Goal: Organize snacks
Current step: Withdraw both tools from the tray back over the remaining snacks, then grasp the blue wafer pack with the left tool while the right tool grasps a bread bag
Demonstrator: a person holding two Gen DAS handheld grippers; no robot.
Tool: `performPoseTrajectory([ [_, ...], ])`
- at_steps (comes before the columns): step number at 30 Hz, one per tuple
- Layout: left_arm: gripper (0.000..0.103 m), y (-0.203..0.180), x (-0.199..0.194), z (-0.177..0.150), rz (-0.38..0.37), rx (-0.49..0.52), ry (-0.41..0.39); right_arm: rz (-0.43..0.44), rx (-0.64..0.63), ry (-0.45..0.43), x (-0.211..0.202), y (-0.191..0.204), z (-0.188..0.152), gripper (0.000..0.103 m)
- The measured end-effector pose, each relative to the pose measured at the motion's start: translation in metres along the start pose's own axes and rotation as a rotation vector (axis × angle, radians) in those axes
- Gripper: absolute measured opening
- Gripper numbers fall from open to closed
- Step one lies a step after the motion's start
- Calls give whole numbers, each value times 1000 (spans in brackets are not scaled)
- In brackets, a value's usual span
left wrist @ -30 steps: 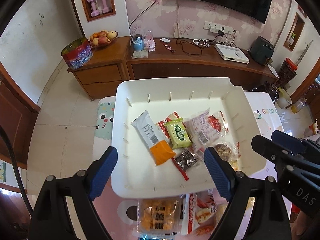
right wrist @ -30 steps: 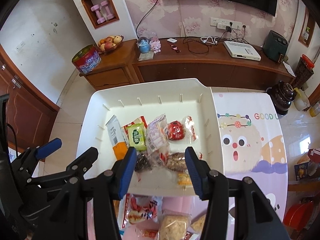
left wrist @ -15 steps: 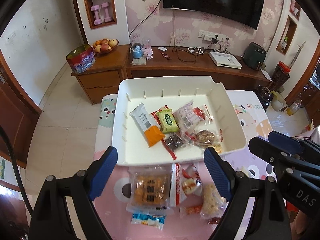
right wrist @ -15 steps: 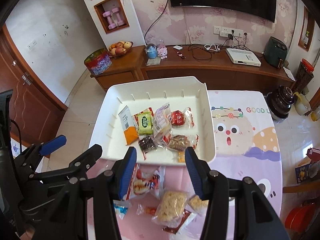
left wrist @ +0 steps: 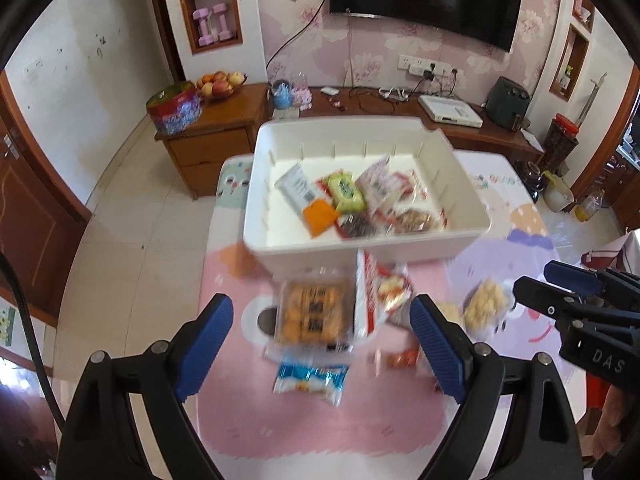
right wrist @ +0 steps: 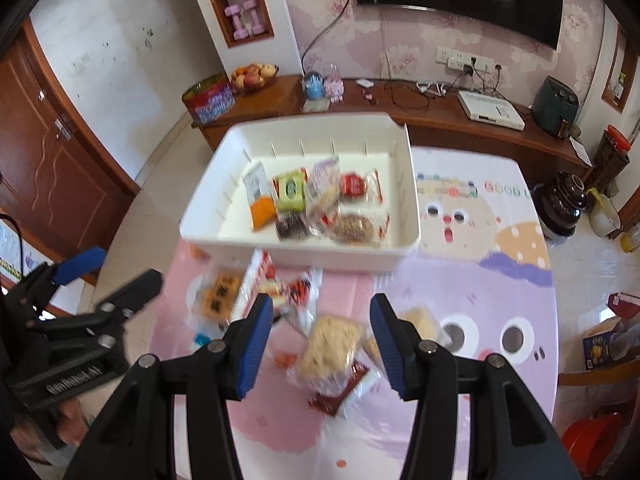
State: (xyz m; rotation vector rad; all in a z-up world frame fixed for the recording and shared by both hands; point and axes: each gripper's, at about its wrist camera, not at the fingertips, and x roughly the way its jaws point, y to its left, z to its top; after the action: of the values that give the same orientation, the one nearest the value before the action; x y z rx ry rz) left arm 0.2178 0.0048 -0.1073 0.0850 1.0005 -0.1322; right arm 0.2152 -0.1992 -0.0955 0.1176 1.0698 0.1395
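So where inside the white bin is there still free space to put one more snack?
The white bin floor is bare along its left wall beside the orange-ended packet, and along the far wall. The middle and near right are crowded with packets.

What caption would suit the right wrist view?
Open right claw above loose snack packets on a pink tablecloth, white bin of snacks beyond.

We see our left gripper (left wrist: 322,354) and right gripper (right wrist: 322,346) built alike: black plastic frames, ribbed blue finger pads (left wrist: 204,346), silver screws at the joints, white lettering along one side, and a black cable (left wrist: 28,332) trailing from the left one.
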Motion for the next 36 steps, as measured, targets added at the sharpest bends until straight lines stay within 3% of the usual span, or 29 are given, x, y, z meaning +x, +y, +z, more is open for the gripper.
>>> performPoseTrajectory([
  [9,89,27,30,-54,17,-72,101,0,47,94,33,-8,-39,51],
  [19,89,32,86,-93,-19,-96,208,-2,71,157,73,-5,-49,51],
  [32,89,35,150,-102,-9,-96,300,-21,128,250,134,-8,-48,51],
  [36,89,31,158,-101,-12,-78,312,-18,144,250,144,-7,-47,58],
])
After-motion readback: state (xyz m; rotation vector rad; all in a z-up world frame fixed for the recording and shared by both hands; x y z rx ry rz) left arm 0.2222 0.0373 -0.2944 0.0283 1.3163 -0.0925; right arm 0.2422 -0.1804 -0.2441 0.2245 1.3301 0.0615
